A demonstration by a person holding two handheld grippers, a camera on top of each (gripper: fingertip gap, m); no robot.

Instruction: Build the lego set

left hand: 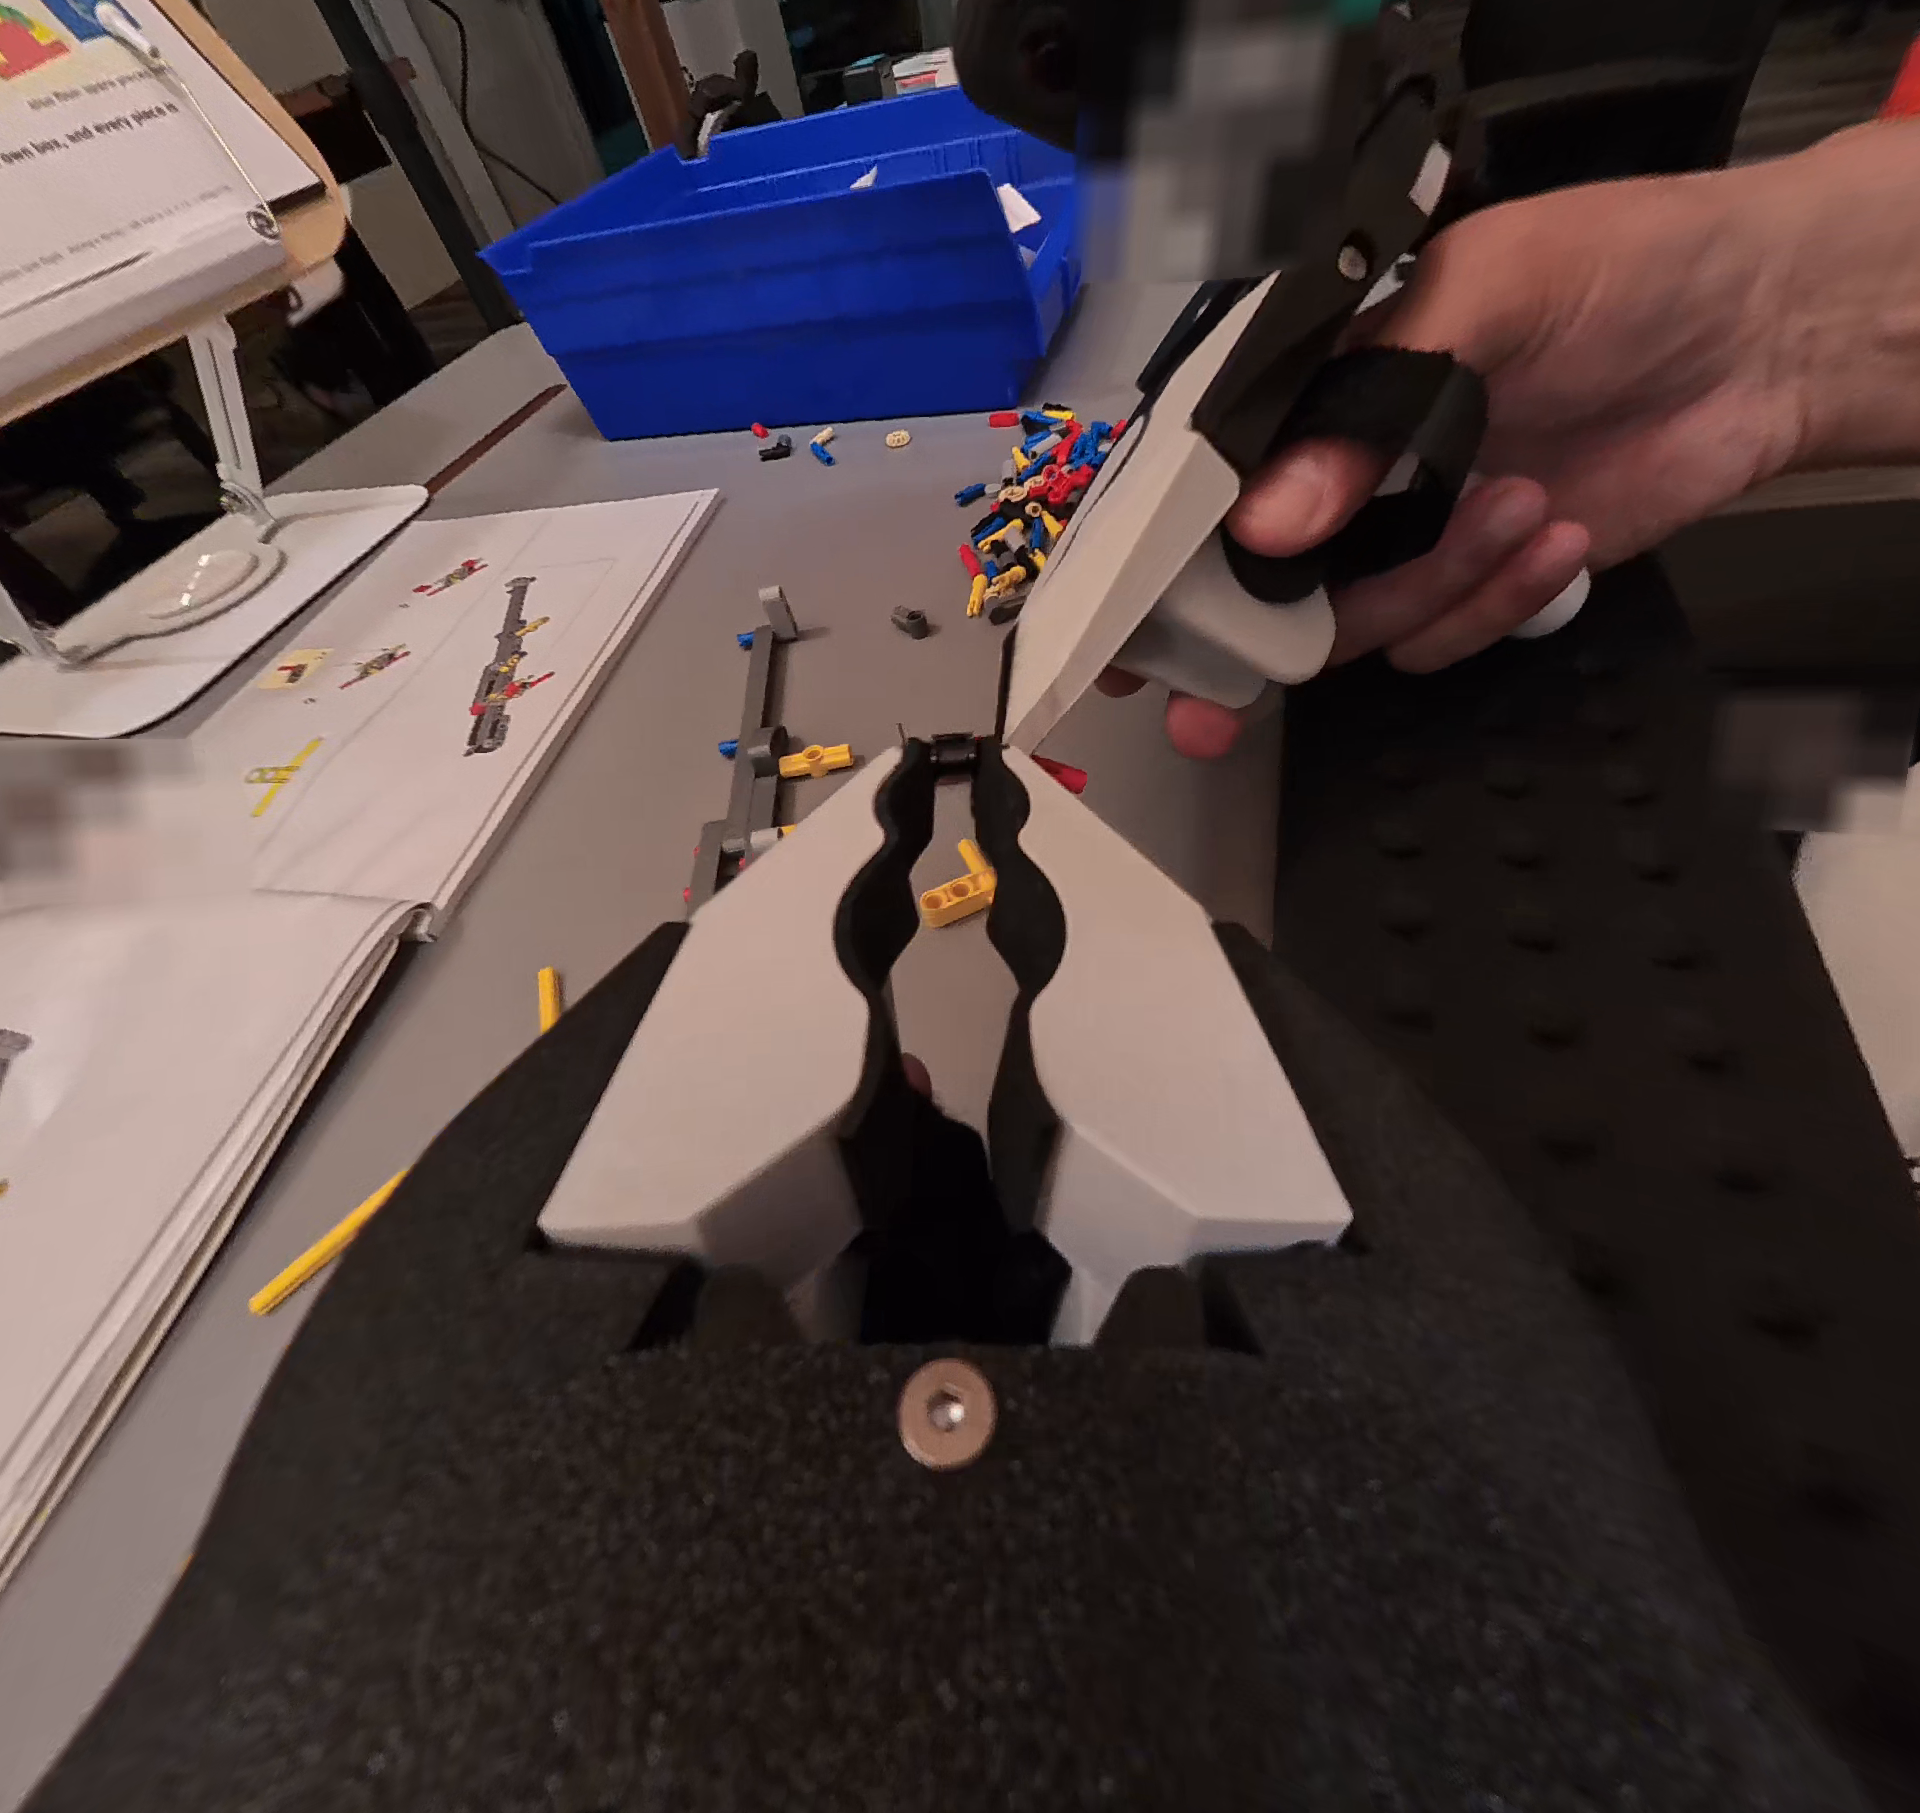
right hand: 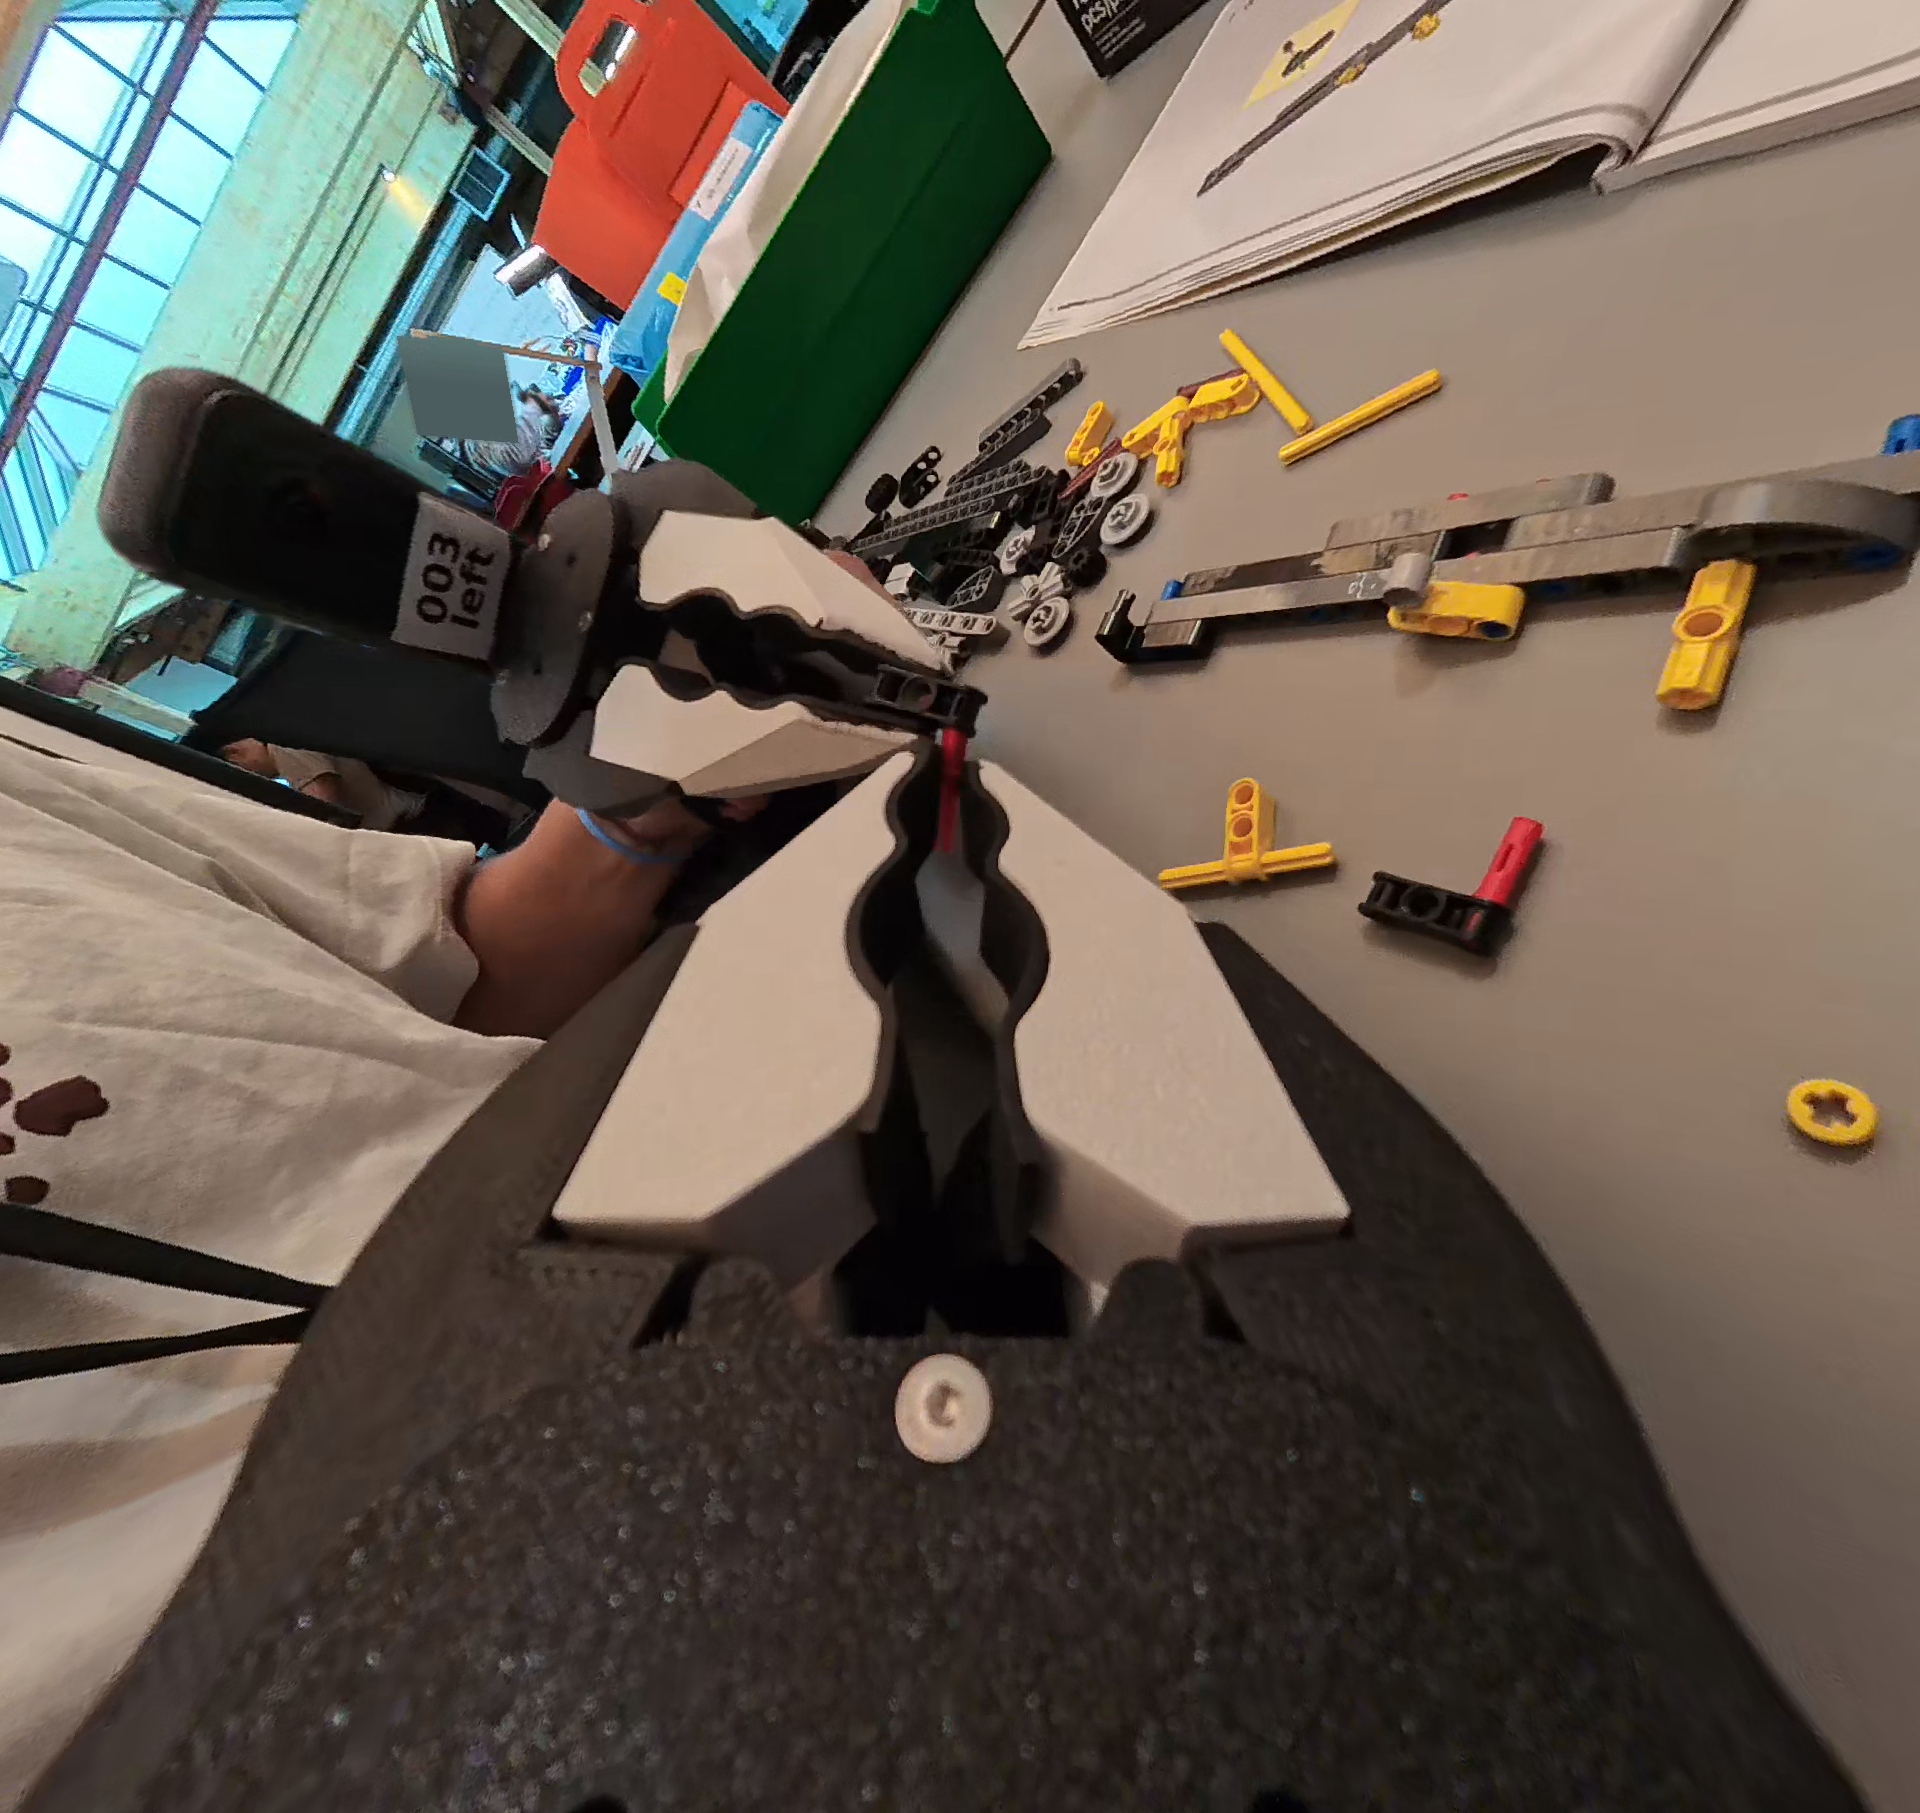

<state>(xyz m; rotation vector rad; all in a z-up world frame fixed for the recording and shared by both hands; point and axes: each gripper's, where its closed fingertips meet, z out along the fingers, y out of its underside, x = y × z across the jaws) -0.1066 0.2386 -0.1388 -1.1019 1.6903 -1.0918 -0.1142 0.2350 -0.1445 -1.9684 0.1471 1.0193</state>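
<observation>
Red pin lengthwise between right gripper fingers

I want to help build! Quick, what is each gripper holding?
Left gripper: shut on a small black plastic connector piece.
Right gripper: shut on a thin red plastic pin.

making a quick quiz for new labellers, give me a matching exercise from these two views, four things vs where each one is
Things:
1. small black connector
2. red pin
3. blue bin
4. yellow ring

Places:
A. far end of the table
B. in the right gripper's tips
C. in the left gripper's tips
D. lying alone on the table, right wrist view

Pairs: 1-C, 2-B, 3-A, 4-D
</observation>
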